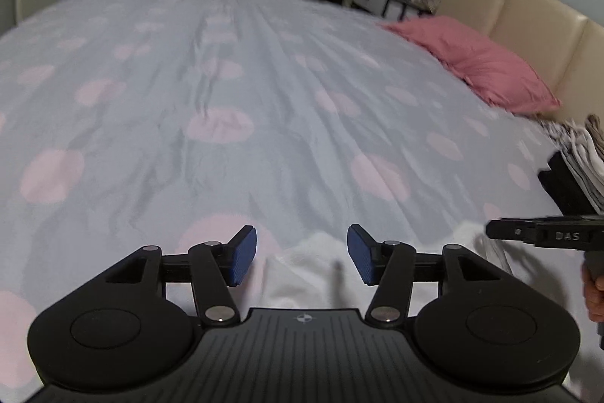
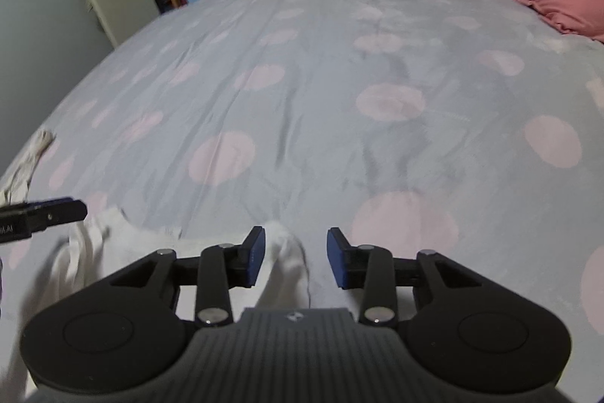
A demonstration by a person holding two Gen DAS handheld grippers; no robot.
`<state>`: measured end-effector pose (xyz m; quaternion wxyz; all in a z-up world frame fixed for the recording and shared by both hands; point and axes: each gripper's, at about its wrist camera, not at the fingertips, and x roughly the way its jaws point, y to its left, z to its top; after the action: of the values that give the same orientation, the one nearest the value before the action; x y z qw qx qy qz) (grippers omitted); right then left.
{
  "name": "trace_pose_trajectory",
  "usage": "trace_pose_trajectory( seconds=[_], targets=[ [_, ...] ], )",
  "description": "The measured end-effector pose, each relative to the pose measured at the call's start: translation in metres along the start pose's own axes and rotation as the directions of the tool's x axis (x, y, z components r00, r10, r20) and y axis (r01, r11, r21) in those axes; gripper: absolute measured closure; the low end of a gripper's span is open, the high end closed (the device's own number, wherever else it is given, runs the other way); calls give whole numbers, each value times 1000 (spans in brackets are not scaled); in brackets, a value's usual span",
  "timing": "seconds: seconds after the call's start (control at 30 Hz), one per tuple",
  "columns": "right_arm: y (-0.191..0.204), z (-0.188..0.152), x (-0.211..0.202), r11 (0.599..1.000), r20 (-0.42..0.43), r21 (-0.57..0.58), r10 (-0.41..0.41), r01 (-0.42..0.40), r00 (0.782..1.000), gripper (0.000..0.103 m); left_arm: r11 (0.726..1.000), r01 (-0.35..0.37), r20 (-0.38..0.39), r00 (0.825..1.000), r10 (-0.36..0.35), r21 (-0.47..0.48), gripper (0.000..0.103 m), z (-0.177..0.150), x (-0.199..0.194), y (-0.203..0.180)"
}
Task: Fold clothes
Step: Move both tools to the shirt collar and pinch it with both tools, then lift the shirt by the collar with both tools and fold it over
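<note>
Both grippers sit nearest the lenses, over the near edge of the bed [image 1: 264,101]. Its grey sheet with pale pink dots fills most of each view and runs to the far wall, creased down the middle. At the far right lies a pink pillow [image 1: 479,63] against a cream headboard [image 1: 528,14]. A stack of folded clothes [image 1: 581,157] rests at the right edge of the bed in the left wrist view.

A white garment [image 2: 113,244] lies crumpled on the near edge of the sheet, spread under and between the two tools. The left gripper [image 1: 302,255] has its jaws spread wide, with the white cloth below the gap and nothing pinched. The right gripper [image 2: 296,257] is likewise spread, and a raised fold of the garment stands between its blue pads [image 2: 255,257], close to the left one; I cannot tell if it touches.

Each camera sees the other tool's black tip at its side edge. A hand [image 1: 594,293] shows at the right edge of the left wrist view.
</note>
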<state>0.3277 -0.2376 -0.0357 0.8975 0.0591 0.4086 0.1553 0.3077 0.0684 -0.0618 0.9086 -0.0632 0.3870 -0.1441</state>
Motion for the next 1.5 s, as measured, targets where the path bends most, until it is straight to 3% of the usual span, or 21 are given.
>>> trace_pose_trajectory(
  seconds=[0.17, 0.33, 0.37, 0.4, 0.5, 0.63, 0.87, 1.07, 1.27, 1.5],
  targets=[
    [3, -7, 12, 1000, -28, -26, -5, 4, 1000, 63, 998, -33, -54, 998, 36, 45, 53, -13, 14, -2],
    [9, -8, 16, 998, -23, -66, -22, 20, 1000, 68, 989, -74, -26, 997, 78, 128, 54, -22, 19, -12],
    [10, -9, 16, 997, -18, -74, -22, 21, 1000, 72, 988, -78, -21, 996, 81, 134, 58, -23, 19, -13],
    [11, -10, 15, 996, -13, -82, -22, 21, 1000, 83, 988, -68, -14, 997, 71, 137, 67, -22, 18, -14],
    [12, -10, 11, 996, 2, -88, -13, 13, 1000, 92, 992, -34, 6, 999, 34, 118, 89, -19, 13, -13],
    [10, -4, -7, 996, 32, -88, 17, -14, 999, 94, 996, 14, 41, 999, -17, 87, 92, -13, -3, -9],
    [24, 11, -75, 986, 112, -158, 81, -63, 990, 94, 990, 59, 138, 987, -76, 127, 93, 4, -64, -22],
    [35, 3, -149, 970, 172, -230, 118, -76, 978, 94, 974, 83, 188, 974, -123, 210, 93, 5, -131, -38],
    [44, -28, -225, 957, 214, -278, 144, -81, 966, 95, 949, 107, 238, 954, -182, 297, 101, -9, -209, -57],
    [59, -92, -296, 922, 214, -375, 184, -94, 959, 95, 897, 116, 197, 956, -217, 426, 102, -47, -268, -84]
  ],
)
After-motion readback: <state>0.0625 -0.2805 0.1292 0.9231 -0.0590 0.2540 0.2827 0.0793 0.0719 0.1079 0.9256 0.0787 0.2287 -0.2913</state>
